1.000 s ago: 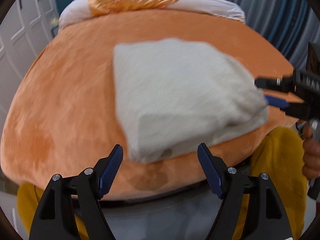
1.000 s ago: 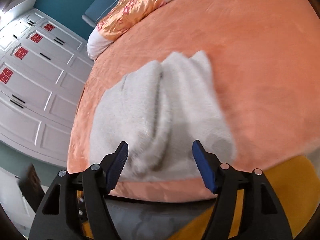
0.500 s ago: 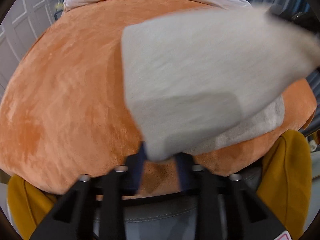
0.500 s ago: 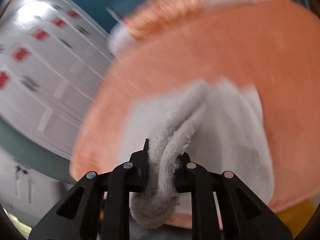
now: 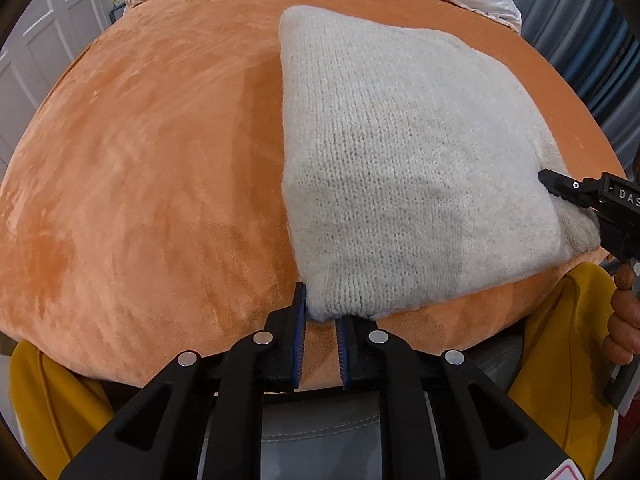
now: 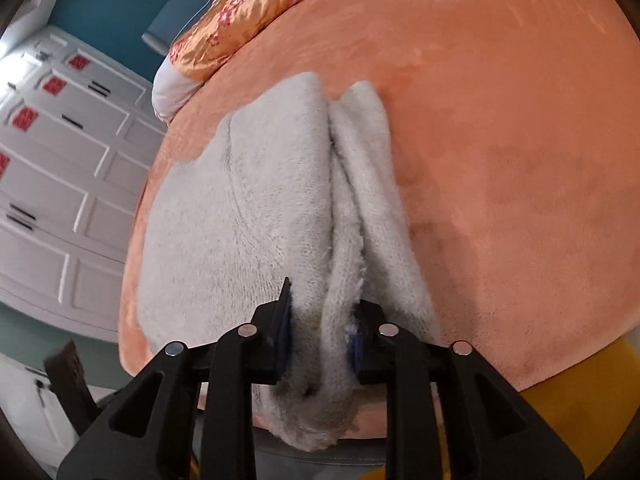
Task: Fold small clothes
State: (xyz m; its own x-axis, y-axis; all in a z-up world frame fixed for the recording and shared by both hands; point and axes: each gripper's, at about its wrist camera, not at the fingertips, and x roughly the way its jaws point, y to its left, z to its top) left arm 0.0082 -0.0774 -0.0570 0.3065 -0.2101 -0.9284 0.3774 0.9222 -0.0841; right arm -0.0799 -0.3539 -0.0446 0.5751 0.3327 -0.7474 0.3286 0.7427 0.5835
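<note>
Folded cream knit sweater (image 5: 404,168) near bed (image 5: 152,152) front edge, left claw (image 5: 320,344) clamped on its near corner, right claw (image 6: 320,340) pinching bunched side layers; bare orange blanket all around, pillow (image 6: 236,36) far behind.

An orange plush bedspread (image 5: 152,152) covers the bed, a shiny gold satin pillow (image 6: 236,28) at its head; white panelled wardrobe doors (image 6: 60,184) stand beside.
</note>
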